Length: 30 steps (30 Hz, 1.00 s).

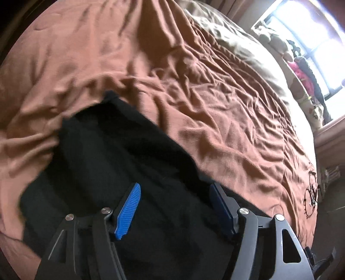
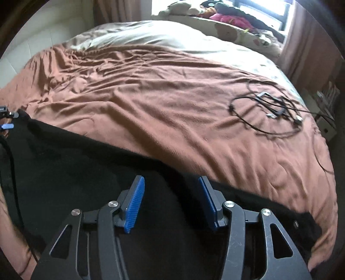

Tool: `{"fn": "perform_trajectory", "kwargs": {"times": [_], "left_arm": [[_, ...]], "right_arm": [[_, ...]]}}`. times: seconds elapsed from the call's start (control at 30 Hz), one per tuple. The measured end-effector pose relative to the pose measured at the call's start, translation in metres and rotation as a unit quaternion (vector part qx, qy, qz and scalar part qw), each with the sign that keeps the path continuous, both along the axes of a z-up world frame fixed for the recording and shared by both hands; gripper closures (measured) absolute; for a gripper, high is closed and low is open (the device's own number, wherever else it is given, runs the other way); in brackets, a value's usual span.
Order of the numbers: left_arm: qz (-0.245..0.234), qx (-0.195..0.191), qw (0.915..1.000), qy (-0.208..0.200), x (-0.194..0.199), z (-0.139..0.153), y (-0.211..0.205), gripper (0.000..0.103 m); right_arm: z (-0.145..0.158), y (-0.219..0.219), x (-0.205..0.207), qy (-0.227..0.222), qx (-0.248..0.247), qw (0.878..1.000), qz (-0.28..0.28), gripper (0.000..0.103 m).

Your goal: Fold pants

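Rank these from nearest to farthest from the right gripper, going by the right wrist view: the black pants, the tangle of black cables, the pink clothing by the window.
1. Black pants, directly under the right gripper.
2. Tangle of black cables, right side of the bed.
3. Pink clothing, far end by the window.

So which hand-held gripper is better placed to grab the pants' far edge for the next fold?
Probably the left hand-held gripper: its open jaws hang over the black pants with their far end close ahead. The right hand-held gripper sits mid-garment.
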<state>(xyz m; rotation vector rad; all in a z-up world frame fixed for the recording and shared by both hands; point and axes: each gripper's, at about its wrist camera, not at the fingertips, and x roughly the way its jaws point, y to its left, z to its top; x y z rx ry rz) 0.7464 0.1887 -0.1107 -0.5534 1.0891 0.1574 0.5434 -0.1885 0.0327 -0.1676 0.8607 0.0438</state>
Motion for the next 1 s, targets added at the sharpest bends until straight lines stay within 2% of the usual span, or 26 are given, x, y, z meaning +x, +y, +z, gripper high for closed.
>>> {"fn": "perform_trajectory", "kwargs": {"times": [0.3,0.4,0.5,0.73,1.0], "left_arm": [[0.009,0.026,0.9986,-0.046,-0.066,0.040,0.043,0.034],[0.008,0.028,0.9983,-0.050,-0.085,0.047,0.049,0.034],[0.006,0.029,0.9980,-0.055,-0.104,0.051,0.056,0.034],[0.010,0.018,0.9980,-0.060,-0.149,0.047,0.074,0.036],[0.018,-0.008,0.9987,-0.046,-0.177,0.019,0.086,0.038]], "right_arm": [[0.019,-0.040,-0.088,-0.021,0.052,0.998,-0.014,0.054],[0.027,-0.056,-0.114,-0.031,0.058,0.998,-0.022,0.054],[0.031,-0.073,-0.139,-0.032,0.088,0.995,-0.038,0.053],[0.036,-0.097,-0.205,-0.044,0.104,0.992,-0.065,0.053],[0.024,-0.128,-0.259,-0.041,0.129,0.986,-0.102,0.053]]}}
